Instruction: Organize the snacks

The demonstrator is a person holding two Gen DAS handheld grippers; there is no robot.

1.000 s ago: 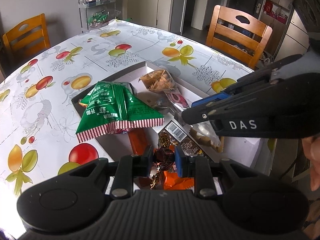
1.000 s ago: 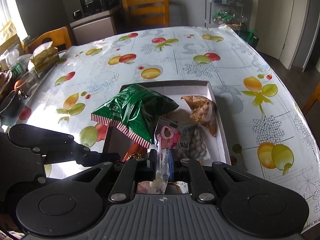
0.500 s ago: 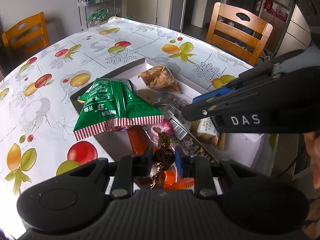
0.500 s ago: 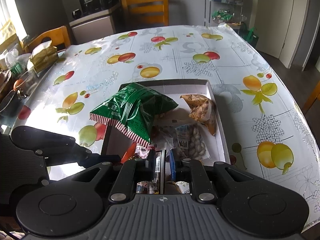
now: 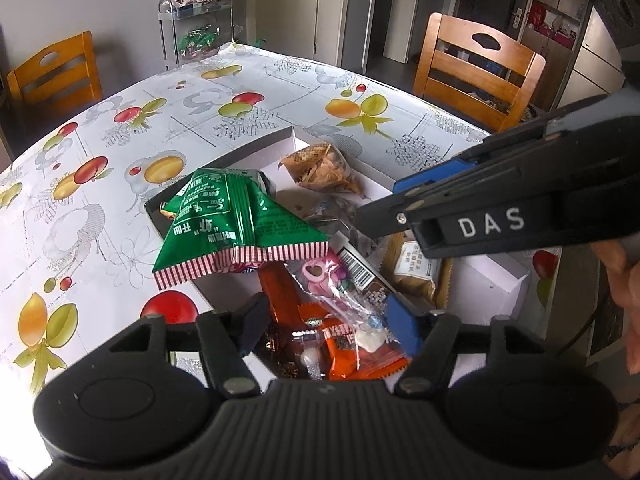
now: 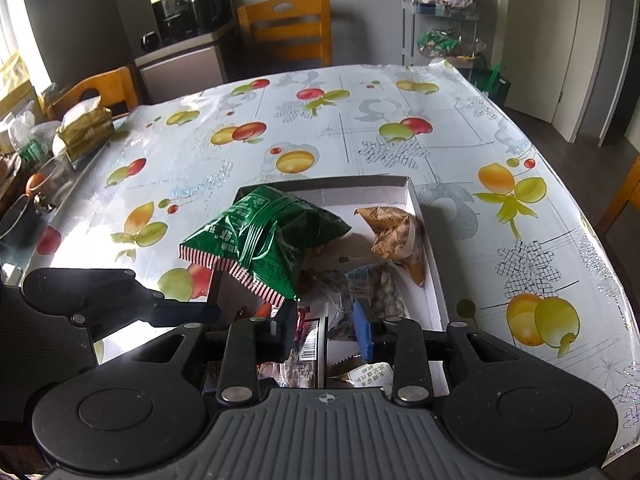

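Clearly the white cardboard box (image 6: 424, 248) on the fruit-print tablecloth (image 6: 320, 128) holds all the snacks, heaped toward its near end. Largest is the green puffed bag (image 5: 236, 220), propped on the box's left rim; it looks light, air-filled and slick, so its red-striped crimped seam is the likeliest place to pinch. Beyond it lies a tan crinkly packet (image 5: 320, 168) at the far end, soft and probably brittle inside. Smaller still are the orange sachet (image 5: 344, 348), the clear pink-printed wrapper (image 5: 324, 280) and a brown foil candy (image 5: 276, 340), all flimsy and apt to slip. Both the left gripper (image 5: 328, 320) and right gripper (image 6: 326, 324) hover spread wide, empty, above the near end.
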